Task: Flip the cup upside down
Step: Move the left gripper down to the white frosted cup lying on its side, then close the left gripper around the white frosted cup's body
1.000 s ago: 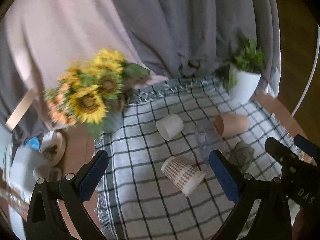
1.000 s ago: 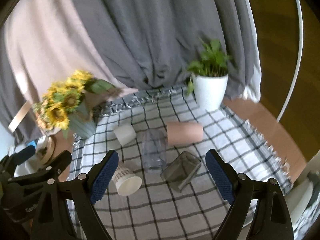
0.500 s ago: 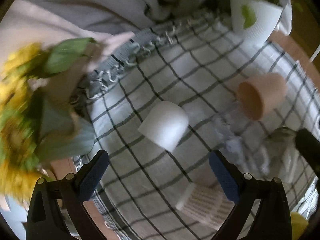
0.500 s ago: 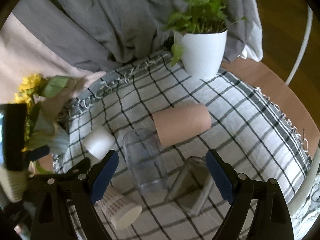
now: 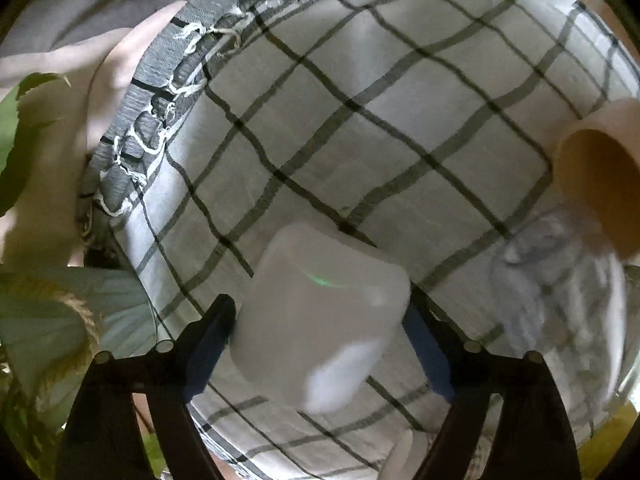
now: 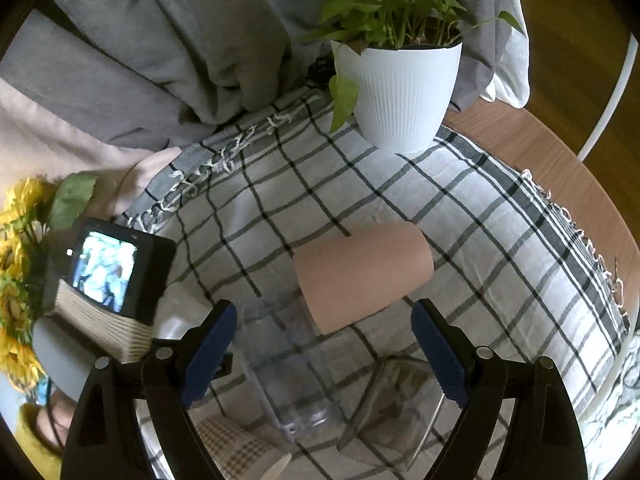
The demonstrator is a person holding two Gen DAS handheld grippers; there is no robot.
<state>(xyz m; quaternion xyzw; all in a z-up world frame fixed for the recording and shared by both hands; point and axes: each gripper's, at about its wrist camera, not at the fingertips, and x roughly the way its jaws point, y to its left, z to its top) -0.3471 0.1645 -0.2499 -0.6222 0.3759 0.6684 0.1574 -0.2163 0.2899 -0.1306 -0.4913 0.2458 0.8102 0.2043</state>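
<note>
Left wrist view: the left gripper [image 5: 320, 344] has closed in since 1 second ago, and the white cup [image 5: 320, 320], lying on its side on the checked cloth [image 5: 400, 100], now sits between its spread jaws, likely ready for pinching. Right wrist view alone shows the right gripper [image 6: 322, 354], jaws spread and empty, above a clear cup [image 6: 288, 368], beside a tan cup [image 6: 362, 276] and potted plant [image 6: 400, 92].

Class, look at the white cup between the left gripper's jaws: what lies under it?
Under the white cup lies the checked cloth, its dark lines running out from beneath. The patch directly beneath is covered by the cup, so anything there cannot be seen.
</note>
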